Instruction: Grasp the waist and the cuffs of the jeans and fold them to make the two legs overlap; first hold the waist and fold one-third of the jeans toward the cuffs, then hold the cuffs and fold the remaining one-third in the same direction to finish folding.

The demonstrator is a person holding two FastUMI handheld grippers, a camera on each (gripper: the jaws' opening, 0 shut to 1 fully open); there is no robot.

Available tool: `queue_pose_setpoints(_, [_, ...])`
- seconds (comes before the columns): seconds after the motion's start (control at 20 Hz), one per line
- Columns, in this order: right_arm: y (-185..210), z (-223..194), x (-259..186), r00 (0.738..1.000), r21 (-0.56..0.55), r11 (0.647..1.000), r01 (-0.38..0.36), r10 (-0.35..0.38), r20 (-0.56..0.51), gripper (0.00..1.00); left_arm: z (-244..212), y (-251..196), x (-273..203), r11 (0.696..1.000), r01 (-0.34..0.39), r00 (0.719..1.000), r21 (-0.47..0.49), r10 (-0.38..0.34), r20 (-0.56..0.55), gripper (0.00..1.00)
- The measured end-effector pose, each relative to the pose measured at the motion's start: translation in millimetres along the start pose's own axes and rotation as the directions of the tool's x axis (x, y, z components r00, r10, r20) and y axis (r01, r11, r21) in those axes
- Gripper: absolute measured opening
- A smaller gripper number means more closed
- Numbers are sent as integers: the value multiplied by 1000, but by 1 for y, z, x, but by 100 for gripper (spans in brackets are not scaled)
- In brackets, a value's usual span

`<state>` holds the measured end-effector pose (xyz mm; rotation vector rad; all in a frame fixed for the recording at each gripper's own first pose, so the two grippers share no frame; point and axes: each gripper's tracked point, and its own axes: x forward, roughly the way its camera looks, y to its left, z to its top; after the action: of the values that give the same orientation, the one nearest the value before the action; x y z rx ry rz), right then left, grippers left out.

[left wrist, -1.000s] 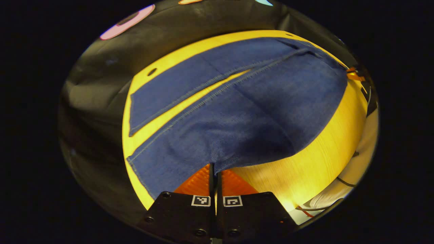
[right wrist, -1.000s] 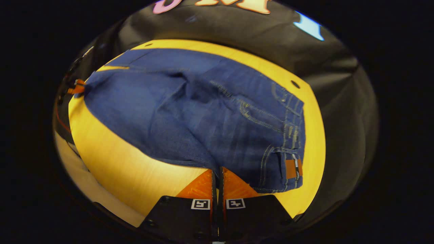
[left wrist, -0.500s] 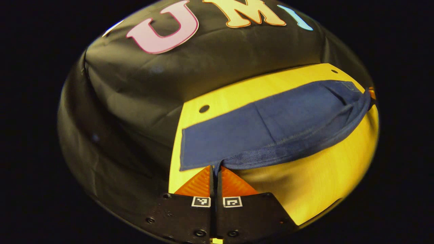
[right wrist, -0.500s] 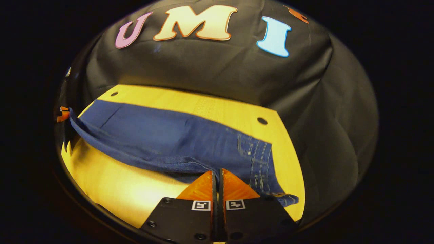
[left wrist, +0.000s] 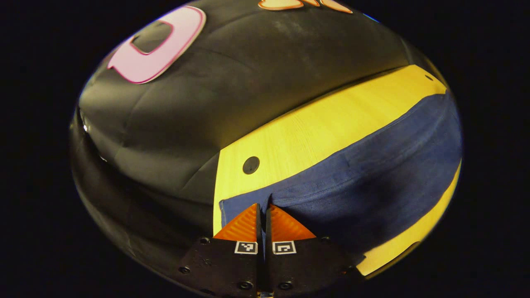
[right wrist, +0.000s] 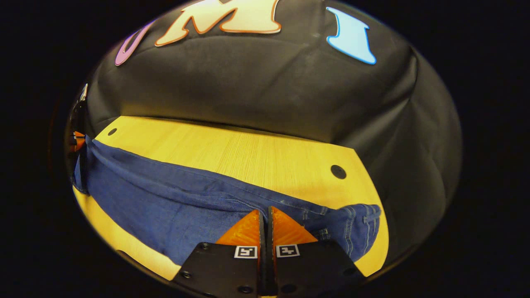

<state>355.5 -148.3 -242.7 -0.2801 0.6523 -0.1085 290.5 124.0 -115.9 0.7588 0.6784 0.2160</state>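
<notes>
The dark blue jeans (left wrist: 364,174) lie lengthwise across the yellow wooden table (left wrist: 314,128), doubled over so that one long folded band shows. My left gripper (left wrist: 261,207) is shut on the far edge of the denim at the cuff end, near the table's left corner. In the right gripper view the jeans (right wrist: 165,198) run off to the left, and the waist end with pale stitching (right wrist: 360,223) bunches at the right. My right gripper (right wrist: 265,211) is shut on the upper edge of the denim by the waist. The left gripper (right wrist: 78,140) shows small at the far left, at the cuff end.
The booth's black cloth wall (left wrist: 232,95) rises just behind the table. A round hole (left wrist: 251,164) marks the left back corner and another hole (right wrist: 338,171) the right one. Bare tabletop (right wrist: 248,153) lies between the jeans and the wall.
Both grippers carried the near leg up and over toward the back wall. The two legs, spread apart a second ago, now lie as one band, with the held edge near the far side.
</notes>
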Motion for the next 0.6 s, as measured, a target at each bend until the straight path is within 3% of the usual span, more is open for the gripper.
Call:
queue_pose_setpoints(0.2, [6, -20, 45, 999, 15, 1000, -17, 18, -48, 2, 19, -22, -10, 988, -26, 999, 152, 28, -14, 0])
queue_pose_setpoints(0.45, [9, -19, 47, 1000, -78, 997, -19, 19, -3, 0, 16, -25, -11, 985, -39, 999, 166, 40, -3, 0])
queue_pose_setpoints(0.55, [12, -19, 43, 999, -81, 996, -45, 45, -9, 10, 18, -26, -12, 993, 24, 1000, 112, -26, 11, 0])
queue_pose_setpoints(0.6, [12, -18, 37, 998, -68, 996, -61, 60, -17, 32, 21, -31, -18, 994, 70, 997, 83, -71, 15, 19])
